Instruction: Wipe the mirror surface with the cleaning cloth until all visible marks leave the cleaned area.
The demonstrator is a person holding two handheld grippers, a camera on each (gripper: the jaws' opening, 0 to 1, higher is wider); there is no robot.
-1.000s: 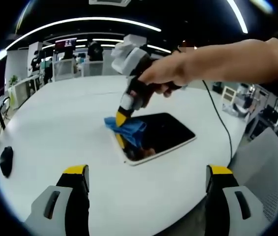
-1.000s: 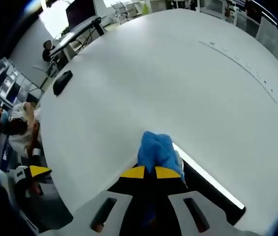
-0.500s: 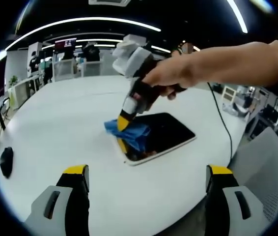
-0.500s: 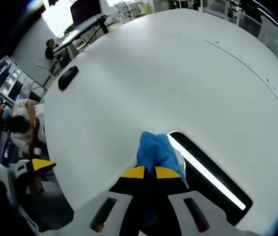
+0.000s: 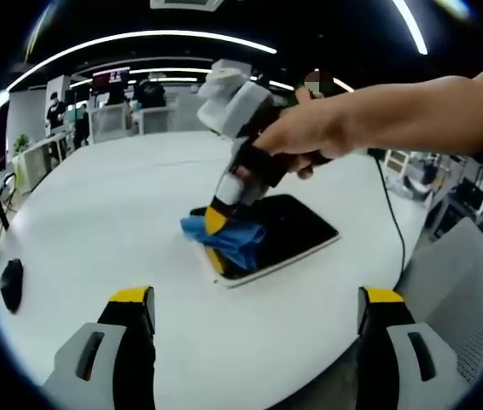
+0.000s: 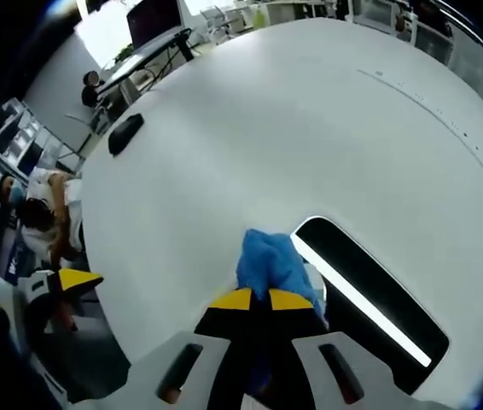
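A dark rectangular mirror (image 5: pixel 288 229) with a white rim lies flat on the round white table (image 5: pixel 122 222). My right gripper (image 5: pixel 216 220), held by a hand, is shut on a blue cleaning cloth (image 5: pixel 229 237) and presses it onto the mirror's left end. In the right gripper view the cloth (image 6: pixel 269 263) bunches just past the shut yellow tips (image 6: pixel 253 299), with the mirror (image 6: pixel 369 290) reflecting a ceiling light to the right. My left gripper (image 5: pixel 254 312) stands open and empty above the table's near edge, well short of the mirror.
A black mouse (image 5: pixel 10 284) lies at the table's left edge, also seen as the mouse (image 6: pixel 127 134) far across the table. A black cable (image 5: pixel 386 209) trails off behind the mirror. A grey chair back (image 5: pixel 459 290) stands at the right. Desks and people fill the room behind.
The right gripper has slid the cloth along the mirror's end, toward its near corner, and more of the mirror now shows in the right gripper view. The left gripper has stayed still.
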